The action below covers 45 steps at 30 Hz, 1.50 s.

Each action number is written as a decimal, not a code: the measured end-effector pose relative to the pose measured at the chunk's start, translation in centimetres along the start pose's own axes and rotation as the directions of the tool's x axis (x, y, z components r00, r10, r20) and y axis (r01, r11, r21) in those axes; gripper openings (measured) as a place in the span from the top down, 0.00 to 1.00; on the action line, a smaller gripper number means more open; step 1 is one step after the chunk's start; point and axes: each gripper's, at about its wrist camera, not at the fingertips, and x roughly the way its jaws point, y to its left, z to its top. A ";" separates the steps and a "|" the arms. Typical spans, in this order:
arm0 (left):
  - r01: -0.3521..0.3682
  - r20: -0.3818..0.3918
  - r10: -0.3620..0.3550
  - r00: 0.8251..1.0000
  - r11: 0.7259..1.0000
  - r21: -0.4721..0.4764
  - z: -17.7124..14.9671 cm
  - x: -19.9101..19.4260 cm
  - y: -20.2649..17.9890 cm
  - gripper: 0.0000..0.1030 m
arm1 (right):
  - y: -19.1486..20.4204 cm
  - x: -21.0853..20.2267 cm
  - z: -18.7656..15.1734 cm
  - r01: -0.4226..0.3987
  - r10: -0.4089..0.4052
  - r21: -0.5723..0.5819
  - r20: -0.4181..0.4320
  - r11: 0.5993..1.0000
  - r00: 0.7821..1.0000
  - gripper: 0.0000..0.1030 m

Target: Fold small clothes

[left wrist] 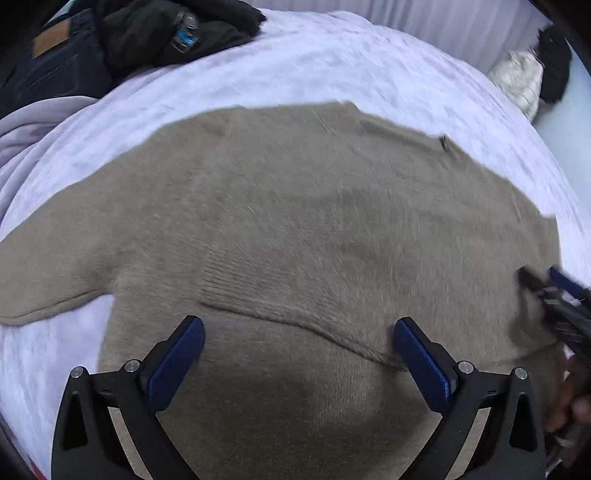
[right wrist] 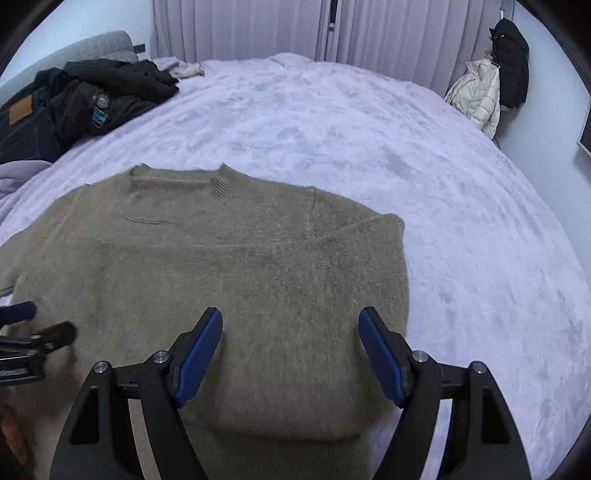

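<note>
A tan knit sweater [left wrist: 295, 229] [right wrist: 221, 266] lies flat on the pale fluffy bedspread [right wrist: 369, 122], its collar at the far side. One sleeve lies folded across the body, its cuff edge a ridge in the left wrist view. The other sleeve [left wrist: 44, 273] stretches out left. My left gripper [left wrist: 299, 328] hangs open just above the sweater's lower body, nothing between its blue pads. My right gripper [right wrist: 291, 317] stands open over the sweater's right part, empty too. Each gripper shows at the edge of the other's view, the right gripper [left wrist: 543, 280] and the left gripper [right wrist: 40, 321].
A heap of dark clothes and jeans [right wrist: 74, 99] with a water bottle [right wrist: 99, 110] lies at the bed's far left. Grey bedding [left wrist: 33, 129] bunches at the left edge. White and black jackets [right wrist: 491, 81] hang on the right wall. Curtains [right wrist: 258, 26] run behind the bed.
</note>
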 end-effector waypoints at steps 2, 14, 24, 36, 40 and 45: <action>0.017 0.036 -0.017 0.999 1.000 0.013 1.0 -1.2 -0.9 0.00 | -0.3 3.1 0.8 0.024 -0.023 0.016 -0.080 1.000 0.997 0.20; 0.062 -0.028 -0.059 0.998 0.990 0.128 4.8 4.0 -5.9 0.00 | -5.7 -2.9 1.6 -0.083 0.063 0.191 0.108 0.978 0.992 0.15; 0.016 0.033 -0.016 0.999 1.000 -0.014 4.4 0.7 -1.4 0.00 | -2.0 -1.8 0.6 -0.027 0.023 0.083 0.050 0.996 0.998 0.15; -0.080 0.103 0.074 0.992 0.995 0.062 1.9 -1.1 -1.0 0.00 | 5.3 -3.3 -3.4 -0.032 0.043 -0.155 0.070 0.987 0.997 0.14; 0.117 -0.011 -0.117 0.993 0.980 0.163 2.3 1.0 -4.0 0.00 | 3.3 -1.0 -0.7 -0.094 0.097 -0.076 0.026 0.993 0.995 0.14; 0.011 -0.036 -0.007 0.999 0.991 0.137 4.1 3.5 -2.5 0.00 | -1.2 3.6 1.6 -0.013 0.013 0.001 -0.043 1.000 0.999 0.11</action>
